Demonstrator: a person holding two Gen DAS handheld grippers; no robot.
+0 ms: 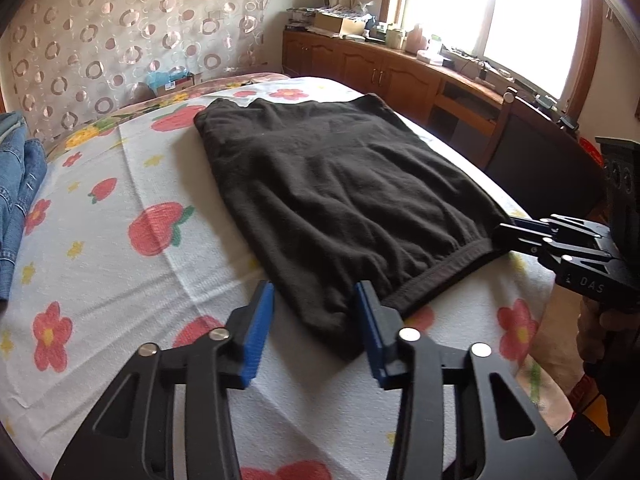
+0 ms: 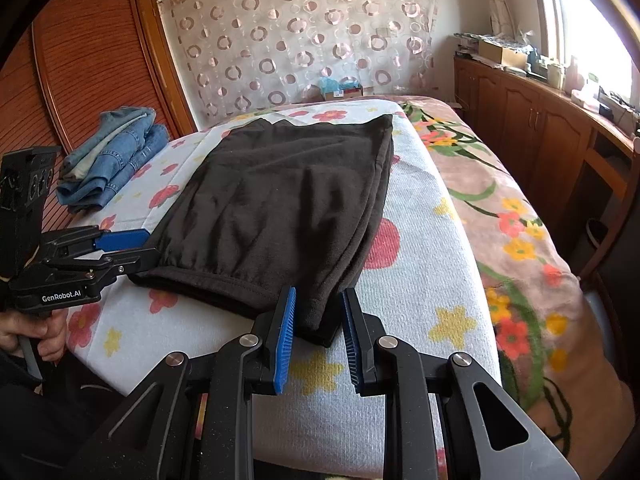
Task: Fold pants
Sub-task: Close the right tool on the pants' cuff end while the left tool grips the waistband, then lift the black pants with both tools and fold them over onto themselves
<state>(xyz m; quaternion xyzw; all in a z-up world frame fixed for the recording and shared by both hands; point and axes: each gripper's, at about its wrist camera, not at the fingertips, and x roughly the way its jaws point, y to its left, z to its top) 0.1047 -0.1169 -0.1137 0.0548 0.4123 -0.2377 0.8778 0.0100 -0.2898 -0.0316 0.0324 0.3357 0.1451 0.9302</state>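
Black pants (image 1: 340,184) lie folded flat on the flowered white sheet (image 1: 120,184), waistband toward me. The left gripper (image 1: 316,312) is open and straddles the near left waistband corner; its right blue pad touches the cloth, while a strip of sheet shows beside the left pad. From the right wrist view, the left gripper (image 2: 148,246) sits at that corner of the pants (image 2: 288,192). The right gripper (image 2: 318,312) is shut on the thick near right corner, with both blue pads against the fabric. The left wrist view shows the right gripper (image 1: 502,234) at the waistband's far end.
Folded blue jeans (image 2: 116,152) lie on the sheet (image 2: 416,216) left of the pants. A floral blanket (image 2: 500,208) covers the bed's right side. Wooden cabinets (image 1: 380,68) with clutter run under the window. A hand (image 2: 36,332) holds the left gripper's handle.
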